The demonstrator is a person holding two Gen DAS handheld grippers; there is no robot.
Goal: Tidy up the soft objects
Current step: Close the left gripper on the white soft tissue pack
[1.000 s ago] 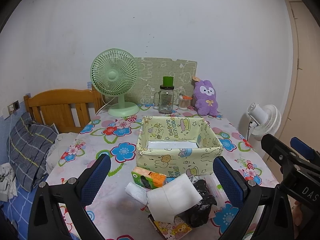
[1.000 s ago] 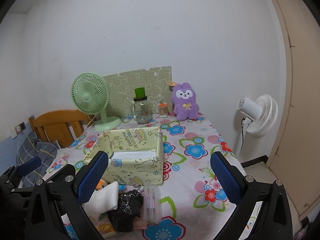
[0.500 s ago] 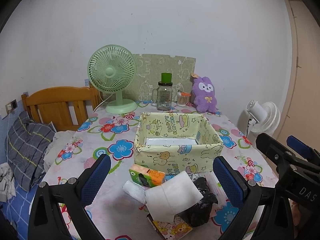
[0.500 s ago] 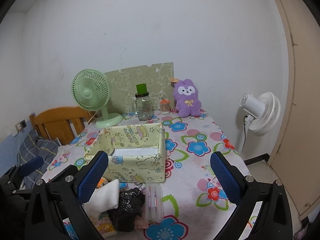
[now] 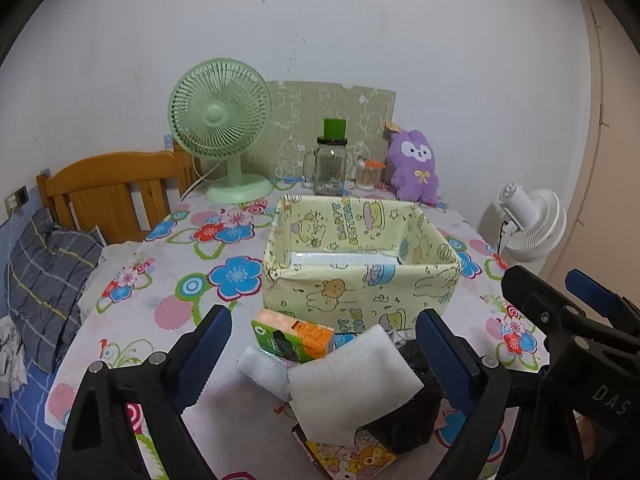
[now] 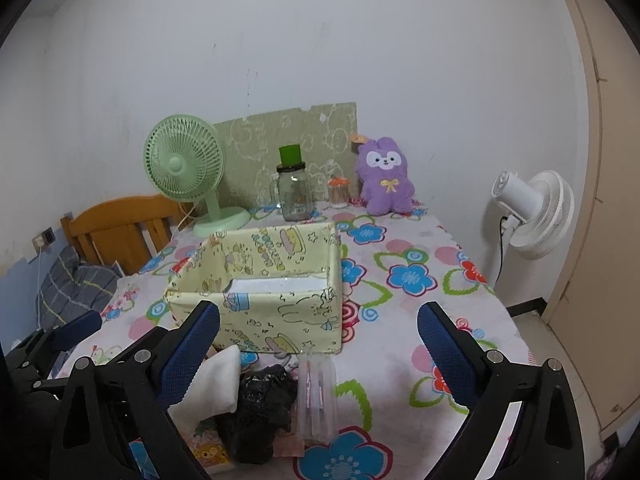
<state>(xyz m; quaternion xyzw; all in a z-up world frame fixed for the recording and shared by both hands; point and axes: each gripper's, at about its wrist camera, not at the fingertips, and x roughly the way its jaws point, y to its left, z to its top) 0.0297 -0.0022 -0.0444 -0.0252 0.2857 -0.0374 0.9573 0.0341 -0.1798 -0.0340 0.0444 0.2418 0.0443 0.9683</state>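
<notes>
Both tools gape wide, nothing held — left tool (image 5: 324, 354) and right tool (image 6: 318, 344) hover over the near worktop (image 6: 408, 248). White cloth (image 5: 354, 384), black bag (image 6: 260, 408), tissue pack (image 5: 292, 334) lie heaped just before the box (image 5: 360, 264). Purple plush (image 6: 386, 176) sits at the wall.

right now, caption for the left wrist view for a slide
Open left gripper above a white folded cloth, orange tissue pack and black bag, before the yellow fabric bin.

a home bedroom: wooden bed headboard (image 5: 108, 184), pillow (image 5: 44, 280), floral-clothed table (image 5: 168, 292).
</notes>
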